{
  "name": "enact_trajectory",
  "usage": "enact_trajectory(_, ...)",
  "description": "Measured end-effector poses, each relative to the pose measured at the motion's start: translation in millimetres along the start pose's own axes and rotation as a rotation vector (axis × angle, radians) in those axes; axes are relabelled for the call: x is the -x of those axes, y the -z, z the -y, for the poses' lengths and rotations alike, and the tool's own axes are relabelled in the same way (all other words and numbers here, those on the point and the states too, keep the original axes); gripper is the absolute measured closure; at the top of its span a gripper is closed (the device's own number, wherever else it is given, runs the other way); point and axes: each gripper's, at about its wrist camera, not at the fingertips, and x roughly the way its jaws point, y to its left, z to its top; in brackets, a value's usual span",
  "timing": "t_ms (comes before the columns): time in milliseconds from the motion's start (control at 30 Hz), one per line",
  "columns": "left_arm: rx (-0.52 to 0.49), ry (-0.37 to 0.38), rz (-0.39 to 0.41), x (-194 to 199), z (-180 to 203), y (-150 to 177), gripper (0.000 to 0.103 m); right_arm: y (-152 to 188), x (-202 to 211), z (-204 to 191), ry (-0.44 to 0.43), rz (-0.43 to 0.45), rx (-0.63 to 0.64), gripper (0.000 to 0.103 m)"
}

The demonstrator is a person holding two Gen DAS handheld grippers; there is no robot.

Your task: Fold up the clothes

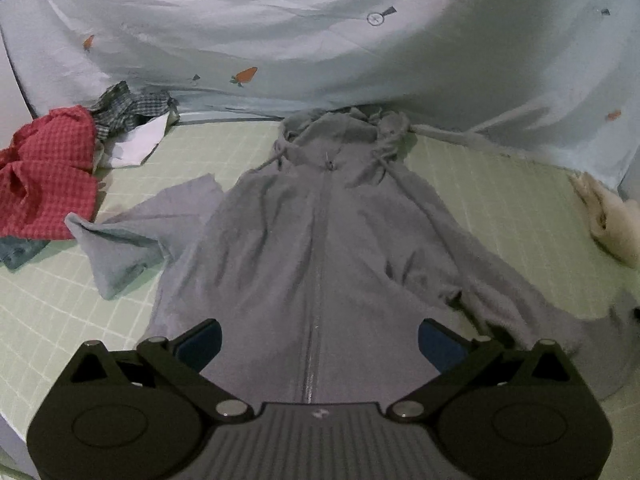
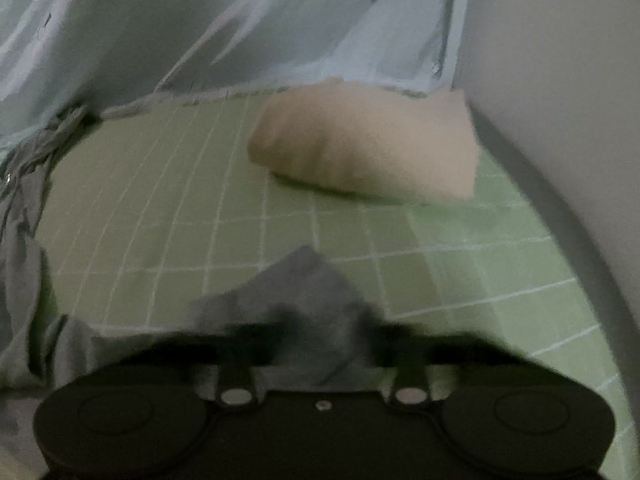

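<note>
Pinching a grey fold of sleeve between pressed-together fingers, the right claw (image 2: 320, 336) held the outer end of the grey hoodie (image 1: 320, 232), while the left claw (image 1: 319, 344) hung spread and empty over its hem. The hoodie lay flat on the green checked bed (image 1: 500, 200), its zip running straight away from the left claw toward the hood, the pinched sleeve on the right hand's side. I counted one hoodie, one folded beige garment (image 2: 368, 148), one pale blue cloth (image 1: 120, 248) and one heap of red and checked clothes (image 1: 52, 176).
</note>
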Motion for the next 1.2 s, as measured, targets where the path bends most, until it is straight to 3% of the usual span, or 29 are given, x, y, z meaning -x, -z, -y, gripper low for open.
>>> enact_trajectory(167,0.016,-0.017,-0.007,0,1,0,0.0,4,42,40,0.209,0.167,-0.192,0.103)
enact_trajectory(267,-0.001,-0.009,-0.01,-2,5,-1,0.0,11,59,71,0.278,0.179,-0.305,0.103)
enact_trajectory(333,-0.014,-0.001,-0.016,-5,8,-2,0.0,16,57,83,0.224,0.151,-0.351,0.099)
enact_trajectory(367,-0.02,0.004,-0.019,-6,10,-2,0.0,18,54,82,0.18,0.134,-0.347,0.093)
enact_trajectory(467,-0.051,0.011,-0.018,-7,15,-4,0.0,19,43,65,0.067,0.1,-0.299,0.045)
enact_trajectory(533,-0.072,0.014,-0.015,-7,18,-5,0.0,18,34,50,0.024,0.087,-0.264,0.042)
enact_trajectory(667,-0.085,0.009,-0.016,-7,19,-6,0.0,14,12,27,0.005,0.03,-0.217,0.02)
enact_trajectory(733,-0.072,-0.001,-0.015,-7,16,-6,0.0,13,3,18,0.01,-0.009,-0.209,0.019)
enact_trajectory(800,-0.059,-0.011,-0.014,-7,13,-6,0.0,14,0,9,0.025,-0.02,-0.186,0.006)
enact_trajectory(867,-0.04,-0.013,-0.015,-7,9,-7,0.0,16,-4,-1,0.062,-0.026,-0.162,0.0)
enact_trajectory(967,-0.026,-0.009,-0.023,-10,9,-8,0.0,18,-6,-8,0.099,-0.028,-0.16,0.0)
enact_trajectory(1200,-0.072,0.026,-0.015,-9,18,-9,0.0,18,-4,-4,0.097,-0.028,-0.153,0.0)
